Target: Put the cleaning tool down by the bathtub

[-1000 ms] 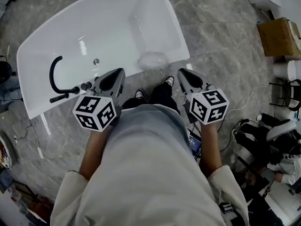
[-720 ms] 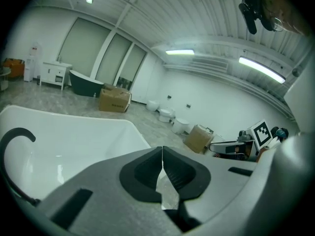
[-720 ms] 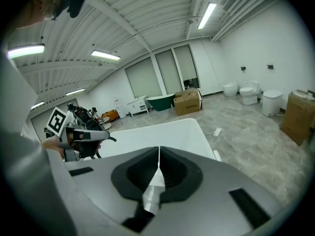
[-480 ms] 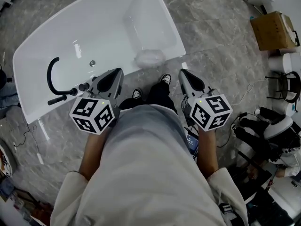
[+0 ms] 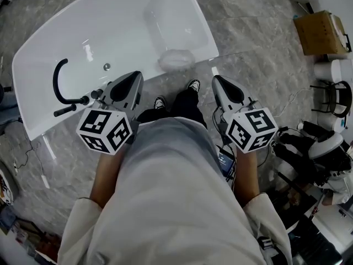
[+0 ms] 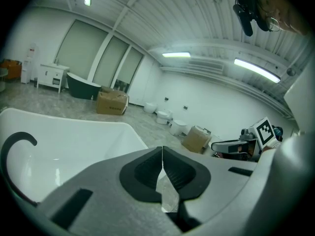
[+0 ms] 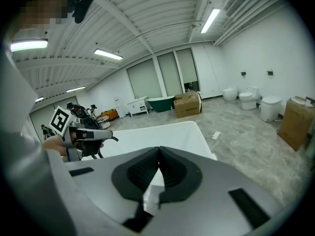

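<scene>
A white bathtub [image 5: 127, 32] lies on the grey floor ahead of me, with a black curved faucet [image 5: 58, 84] at its left end. A crumpled whitish thing [image 5: 176, 59] rests on the tub's near rim; I cannot tell what it is. My left gripper [image 5: 134, 76] hovers over the near rim beside the faucet, jaws shut and empty [image 6: 161, 154]. My right gripper [image 5: 216, 80] hangs over the floor just right of the tub, also shut with nothing in it [image 7: 158, 156]. No cleaning tool is held in either gripper.
A cardboard box [image 5: 320, 32] and white toilets [image 7: 268, 104] stand at the right. Cables and dark equipment [image 5: 320, 153] crowd the floor at the lower right. My shoes [image 5: 193, 85] stand between the grippers by the tub's edge.
The tub has slid slightly up and left in the head view. Both grippers have spread a little apart and stay shut and empty.
</scene>
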`<action>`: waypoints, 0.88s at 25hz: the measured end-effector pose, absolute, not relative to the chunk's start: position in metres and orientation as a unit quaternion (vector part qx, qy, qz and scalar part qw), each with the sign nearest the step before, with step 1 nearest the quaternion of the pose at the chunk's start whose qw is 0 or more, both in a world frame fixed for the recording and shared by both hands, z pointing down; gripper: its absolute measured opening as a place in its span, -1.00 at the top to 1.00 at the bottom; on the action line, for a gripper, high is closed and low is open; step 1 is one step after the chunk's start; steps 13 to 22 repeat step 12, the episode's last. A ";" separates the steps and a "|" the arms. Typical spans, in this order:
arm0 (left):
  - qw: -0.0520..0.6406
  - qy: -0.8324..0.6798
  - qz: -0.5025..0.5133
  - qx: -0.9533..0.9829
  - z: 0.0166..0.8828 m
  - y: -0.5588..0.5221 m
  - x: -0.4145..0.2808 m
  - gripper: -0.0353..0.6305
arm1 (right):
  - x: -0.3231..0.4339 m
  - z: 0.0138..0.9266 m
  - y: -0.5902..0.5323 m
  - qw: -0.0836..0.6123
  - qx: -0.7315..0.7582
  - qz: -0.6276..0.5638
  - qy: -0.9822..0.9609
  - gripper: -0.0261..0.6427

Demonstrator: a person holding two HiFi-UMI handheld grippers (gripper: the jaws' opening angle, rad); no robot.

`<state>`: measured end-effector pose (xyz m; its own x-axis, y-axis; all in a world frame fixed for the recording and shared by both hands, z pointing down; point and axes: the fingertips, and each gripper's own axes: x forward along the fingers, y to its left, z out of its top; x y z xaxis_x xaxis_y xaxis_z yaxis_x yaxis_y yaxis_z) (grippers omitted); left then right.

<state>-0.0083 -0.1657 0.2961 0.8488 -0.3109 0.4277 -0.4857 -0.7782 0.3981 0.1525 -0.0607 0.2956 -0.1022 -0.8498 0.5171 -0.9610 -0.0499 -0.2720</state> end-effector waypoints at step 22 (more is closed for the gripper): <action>0.266 -0.216 0.171 0.924 0.301 -0.162 -0.010 0.87 | 0.149 0.297 -0.062 0.119 0.654 0.283 -0.691 0.89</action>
